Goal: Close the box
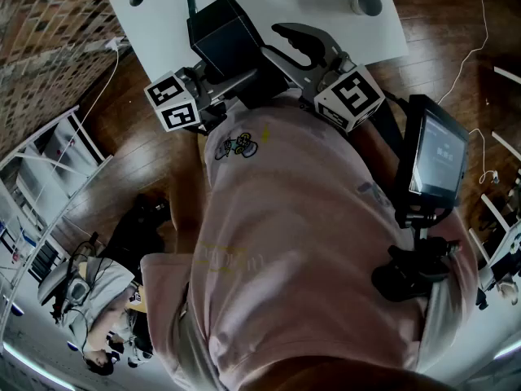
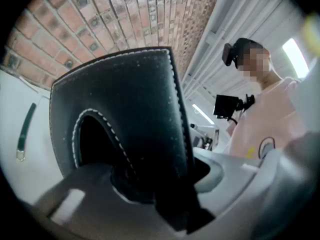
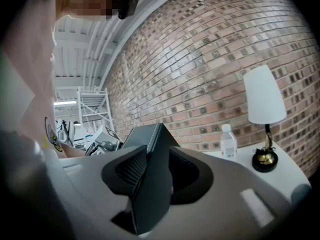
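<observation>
The black leather box point(image 1: 221, 37) with white stitching is held up over the white table point(image 1: 326, 15), close to the person's chest. In the left gripper view the box point(image 2: 125, 114) fills the middle, and my left gripper point(image 2: 150, 184) is shut on its lower wall beside a curved cut-out. My right gripper point(image 3: 152, 166) is shut on a thin black panel of the box point(image 3: 150, 184) that stands on edge between its ribbed pads point(image 3: 132, 169). From the head view, the left gripper point(image 1: 224, 84) comes in from the left and the right gripper point(image 1: 289, 51) from the right.
A small grey cup point(image 1: 368, 4) stands at the table's far right. A dark strap point(image 2: 25, 129) lies on the tabletop. A white-shaded lamp point(image 3: 264, 104) and a water bottle point(image 3: 227, 140) stand by the brick wall. A monitor point(image 1: 435, 157) hangs at the person's side.
</observation>
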`<action>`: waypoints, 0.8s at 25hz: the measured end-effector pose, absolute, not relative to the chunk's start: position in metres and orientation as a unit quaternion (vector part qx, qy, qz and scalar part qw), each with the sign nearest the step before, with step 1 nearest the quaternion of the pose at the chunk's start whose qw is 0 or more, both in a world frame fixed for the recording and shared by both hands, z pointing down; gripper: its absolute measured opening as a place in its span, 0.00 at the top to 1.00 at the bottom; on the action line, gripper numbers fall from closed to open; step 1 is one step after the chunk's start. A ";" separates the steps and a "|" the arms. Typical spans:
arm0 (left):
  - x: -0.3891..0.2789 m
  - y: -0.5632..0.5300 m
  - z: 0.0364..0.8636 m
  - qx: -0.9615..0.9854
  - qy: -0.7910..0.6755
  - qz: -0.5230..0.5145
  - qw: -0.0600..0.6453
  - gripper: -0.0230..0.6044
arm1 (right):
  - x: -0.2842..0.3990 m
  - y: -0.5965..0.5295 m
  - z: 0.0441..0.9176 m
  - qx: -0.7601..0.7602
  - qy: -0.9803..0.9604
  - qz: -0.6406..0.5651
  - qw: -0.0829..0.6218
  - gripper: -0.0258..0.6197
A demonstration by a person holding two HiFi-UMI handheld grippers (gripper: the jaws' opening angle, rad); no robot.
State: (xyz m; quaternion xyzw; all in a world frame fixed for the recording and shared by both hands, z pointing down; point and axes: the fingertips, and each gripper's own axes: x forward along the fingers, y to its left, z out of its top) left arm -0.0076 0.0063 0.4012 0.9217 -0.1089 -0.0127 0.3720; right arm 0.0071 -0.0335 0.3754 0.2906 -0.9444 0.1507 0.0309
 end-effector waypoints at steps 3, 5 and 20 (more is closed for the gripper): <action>-0.015 0.012 0.387 0.918 -0.090 -0.049 0.383 0.72 | -0.013 -0.019 0.352 0.264 -0.957 0.122 0.011 0.91; -0.020 0.014 0.381 0.915 -0.086 -0.069 0.388 0.73 | -0.020 -0.015 0.347 0.250 -0.961 0.118 0.013 0.91; -0.067 0.019 0.338 0.905 -0.053 -0.217 0.361 0.73 | 0.072 -0.083 0.399 0.317 -0.874 0.356 -0.092 0.61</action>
